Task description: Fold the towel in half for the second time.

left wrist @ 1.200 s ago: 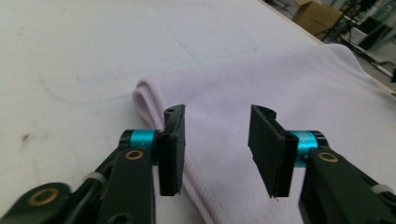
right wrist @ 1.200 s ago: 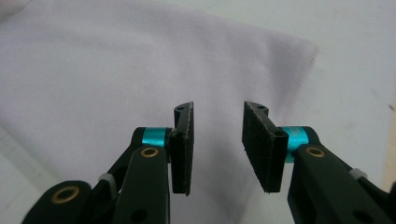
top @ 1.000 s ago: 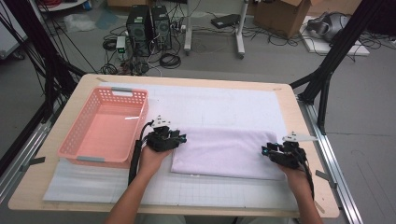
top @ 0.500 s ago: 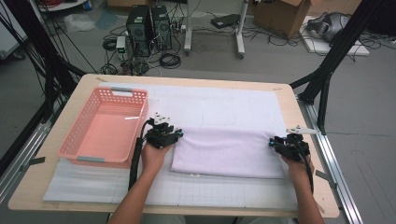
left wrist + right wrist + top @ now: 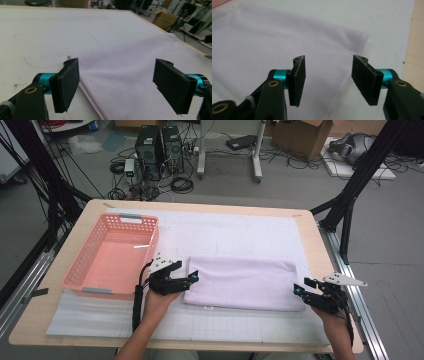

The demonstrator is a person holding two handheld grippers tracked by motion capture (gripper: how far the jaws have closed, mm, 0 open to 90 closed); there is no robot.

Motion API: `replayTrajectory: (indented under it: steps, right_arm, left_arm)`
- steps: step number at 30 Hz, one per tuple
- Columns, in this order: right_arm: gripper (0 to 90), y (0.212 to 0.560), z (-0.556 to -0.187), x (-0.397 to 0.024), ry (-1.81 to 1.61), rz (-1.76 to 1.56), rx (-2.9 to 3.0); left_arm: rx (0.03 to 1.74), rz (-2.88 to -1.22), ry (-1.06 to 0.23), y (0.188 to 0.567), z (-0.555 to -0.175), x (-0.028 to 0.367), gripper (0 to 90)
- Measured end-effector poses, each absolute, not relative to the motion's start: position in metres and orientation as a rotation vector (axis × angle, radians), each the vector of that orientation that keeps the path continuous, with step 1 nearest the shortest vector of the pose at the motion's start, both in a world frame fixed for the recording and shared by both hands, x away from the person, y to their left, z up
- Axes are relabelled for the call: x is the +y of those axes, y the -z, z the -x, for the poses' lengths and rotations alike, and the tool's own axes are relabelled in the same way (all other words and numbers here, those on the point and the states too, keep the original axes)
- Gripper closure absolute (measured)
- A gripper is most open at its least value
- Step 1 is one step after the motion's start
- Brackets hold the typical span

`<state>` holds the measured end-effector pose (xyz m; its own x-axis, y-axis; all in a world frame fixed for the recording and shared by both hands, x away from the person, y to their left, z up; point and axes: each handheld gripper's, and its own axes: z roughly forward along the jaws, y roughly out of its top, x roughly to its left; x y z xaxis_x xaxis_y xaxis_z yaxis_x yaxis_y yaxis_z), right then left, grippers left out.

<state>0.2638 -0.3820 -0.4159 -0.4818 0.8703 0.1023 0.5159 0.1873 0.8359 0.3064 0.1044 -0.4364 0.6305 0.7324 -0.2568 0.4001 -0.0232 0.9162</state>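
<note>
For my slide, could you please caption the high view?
Two open hand-held grippers, left and right, flank a folded pale lilac towel beside an empty pink plastic basket.

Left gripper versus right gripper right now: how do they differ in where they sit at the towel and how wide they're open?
The left gripper sits at the towel's left end beside the pink basket; the right gripper sits at the towel's right end, near the table edge. In its own view, the left gripper's jaws gape wider than the right gripper's do. The left gripper straddles a folded, rounded edge; the right gripper straddles a stitched hem. Both are open, holding nothing.
</note>
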Motion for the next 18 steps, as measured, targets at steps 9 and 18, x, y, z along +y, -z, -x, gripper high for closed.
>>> replayTrajectory:
  steps: [9, 18]
  right_arm:
    - [23.6, 0.415, -0.249, -0.376, -1.240, -1.240, 2.017]
    - [20.9, 0.419, -0.250, -0.376, -1.225, -1.240, 2.017]
  left_arm:
    - [0.903, -1.646, -0.385, 0.434, -0.277, 0.106, 24.2]
    - [0.911, -1.651, -0.395, 0.437, -0.272, 0.110, 24.2]
